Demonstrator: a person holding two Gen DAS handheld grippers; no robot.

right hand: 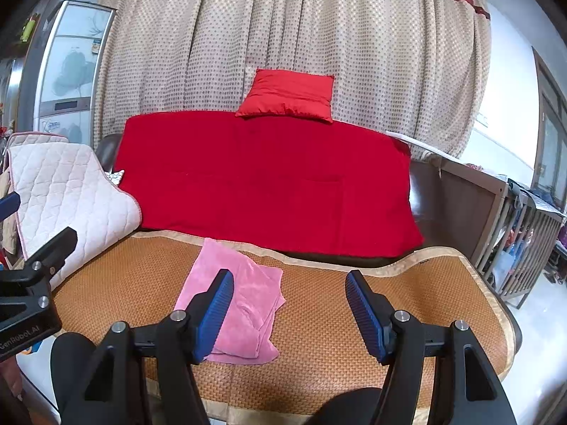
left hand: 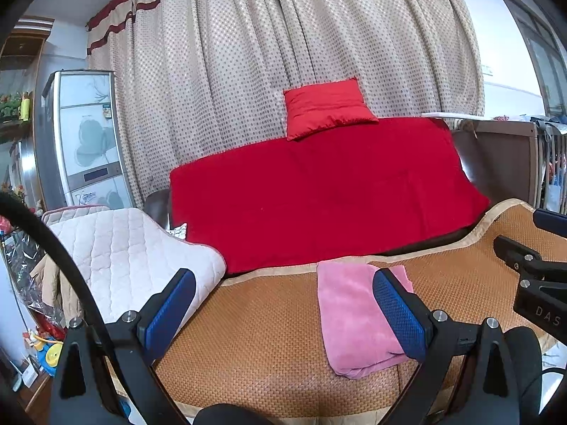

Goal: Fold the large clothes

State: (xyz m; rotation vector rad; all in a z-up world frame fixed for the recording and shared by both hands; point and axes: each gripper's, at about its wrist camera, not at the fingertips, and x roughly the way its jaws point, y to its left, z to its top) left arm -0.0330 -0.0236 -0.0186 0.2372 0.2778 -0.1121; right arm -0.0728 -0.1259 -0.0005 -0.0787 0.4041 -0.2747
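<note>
A pink cloth (left hand: pixel 349 313) lies folded into a rough rectangle on the woven orange mat (left hand: pixel 255 340). In the right wrist view the pink cloth (right hand: pixel 248 297) sits left of centre on the mat (right hand: pixel 336 318). My left gripper (left hand: pixel 283 304) is open and empty, above the mat, with its right finger over the cloth's right edge. My right gripper (right hand: pixel 288 304) is open and empty, its left finger over the cloth's left part. Neither gripper touches the cloth.
A red blanket (left hand: pixel 319 191) covers the sofa back behind the mat, with a red cushion (left hand: pixel 326 106) on top. A white quilted pad (left hand: pixel 127 255) lies at the left. A dotted curtain (left hand: pixel 283 35) hangs behind. A wooden crib (right hand: pixel 510 226) stands at the right.
</note>
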